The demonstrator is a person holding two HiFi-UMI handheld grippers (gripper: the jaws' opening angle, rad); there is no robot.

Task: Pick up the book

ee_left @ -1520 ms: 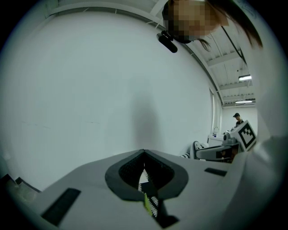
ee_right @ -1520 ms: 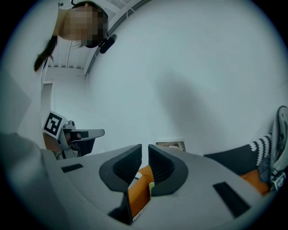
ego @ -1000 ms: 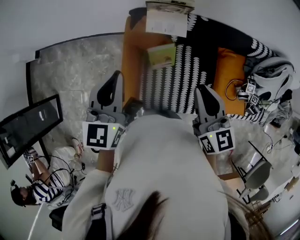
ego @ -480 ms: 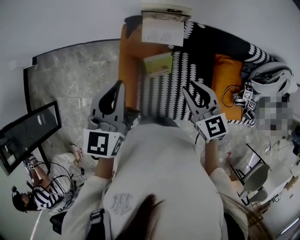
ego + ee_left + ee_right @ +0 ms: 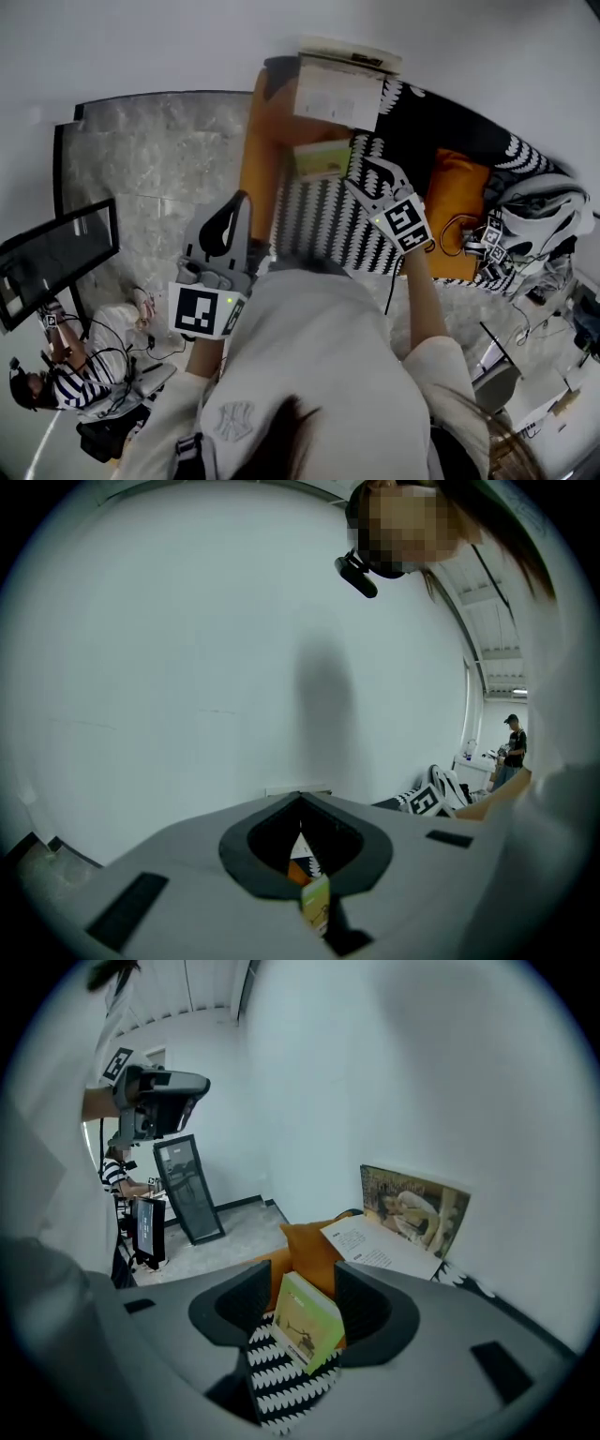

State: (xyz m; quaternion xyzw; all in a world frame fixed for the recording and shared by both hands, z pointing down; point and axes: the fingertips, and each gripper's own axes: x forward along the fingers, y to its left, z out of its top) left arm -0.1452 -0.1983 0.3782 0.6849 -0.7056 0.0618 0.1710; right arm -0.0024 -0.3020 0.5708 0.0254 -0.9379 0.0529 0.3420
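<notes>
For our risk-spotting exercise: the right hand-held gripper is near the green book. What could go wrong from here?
The right hand-held gripper is opening its jaws with the green book ahead, ungripped. It leans on an orange cushion, so a nudge may topple it. Overreaching could knock the open magazine behind.

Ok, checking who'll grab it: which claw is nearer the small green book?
Right. The right claw is just short of the small green book, jaws opening, the book framed between them; the left claw hangs farther back.

staged lab corner: orange sofa (image 5: 255, 159), monitor (image 5: 61, 258), seated person (image 5: 80, 380).
</notes>
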